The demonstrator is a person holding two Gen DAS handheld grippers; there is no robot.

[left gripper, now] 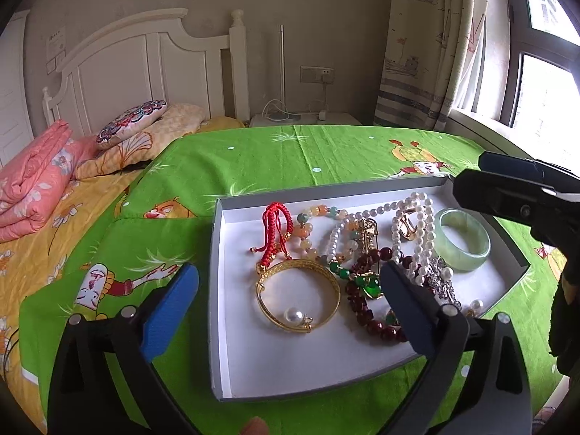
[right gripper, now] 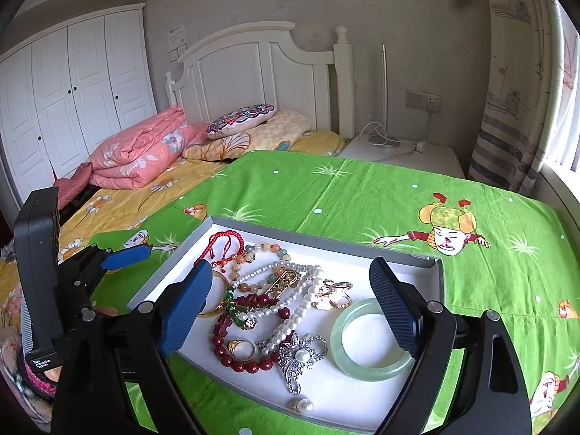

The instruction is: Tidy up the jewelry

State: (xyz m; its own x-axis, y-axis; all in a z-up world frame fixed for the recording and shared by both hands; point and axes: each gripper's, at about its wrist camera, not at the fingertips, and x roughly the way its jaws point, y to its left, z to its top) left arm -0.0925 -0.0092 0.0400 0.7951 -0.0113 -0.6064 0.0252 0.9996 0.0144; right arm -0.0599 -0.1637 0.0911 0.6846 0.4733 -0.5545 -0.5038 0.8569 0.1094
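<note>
A shallow grey box with a white floor (left gripper: pixel 282 362) (right gripper: pixel 362 413) lies on the green sheet and holds a tangle of jewelry. In it are a gold bangle with a pearl (left gripper: pixel 299 295), a red cord bracelet (left gripper: pixel 277 233), a pearl necklace (right gripper: pixel 290 311), dark red beads (right gripper: pixel 232 348), a silver brooch (right gripper: pixel 301 357) and a pale green jade bangle (left gripper: pixel 462 239) (right gripper: pixel 373 340). My left gripper (left gripper: pixel 290 282) is open and empty, hovering over the gold bangle. My right gripper (right gripper: pixel 290 282) is open and empty above the box, its right finger over the jade bangle.
The box sits on a table covered by a green cartoon sheet (right gripper: pixel 362 195). A bed with a pink quilt (right gripper: pixel 141 152) and pillows lies to the left. A white nightstand with cables (right gripper: pixel 398 148) stands behind, with curtain and window at right.
</note>
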